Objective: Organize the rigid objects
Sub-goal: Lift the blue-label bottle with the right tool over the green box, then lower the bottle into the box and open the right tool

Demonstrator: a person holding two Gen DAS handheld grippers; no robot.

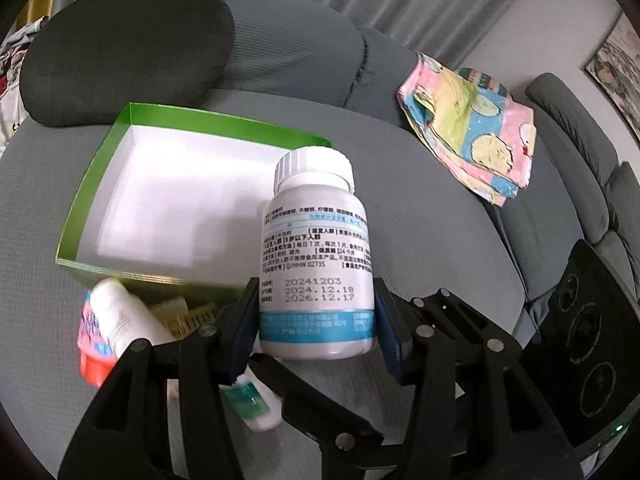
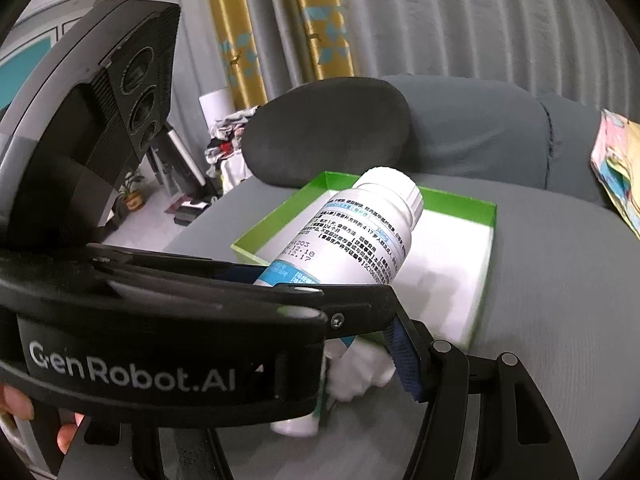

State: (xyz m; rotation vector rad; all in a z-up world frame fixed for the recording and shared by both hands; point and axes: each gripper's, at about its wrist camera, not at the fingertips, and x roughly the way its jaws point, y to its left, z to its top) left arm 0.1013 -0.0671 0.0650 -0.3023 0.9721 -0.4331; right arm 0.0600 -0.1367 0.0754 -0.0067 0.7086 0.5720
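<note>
we see a big grey sofa seat with a dark cushion at the back and a bright folded cloth off to one side. on the seat sits a green box with a white bottom, and nothing lies in the part we can see. our left claw is squeezed tight on a white pill bottle down near its bottom, so the bottle stands up tall with its cap on top, in the air at the near edge of the box. our right claw is mostly hidden behind the left one in its own view, so we cannot tell if it holds anything; we only see a blue pad of it with something white and blurry beside it. some small things wait in front of the box: a little white bottle, an orange and pink pack and a small tube. we think the bottle could tip or slip, because the grip is so low and the plastic is smooth. the two claws are close and could bump, and if we let go too high the bottle could bounce out.
</note>
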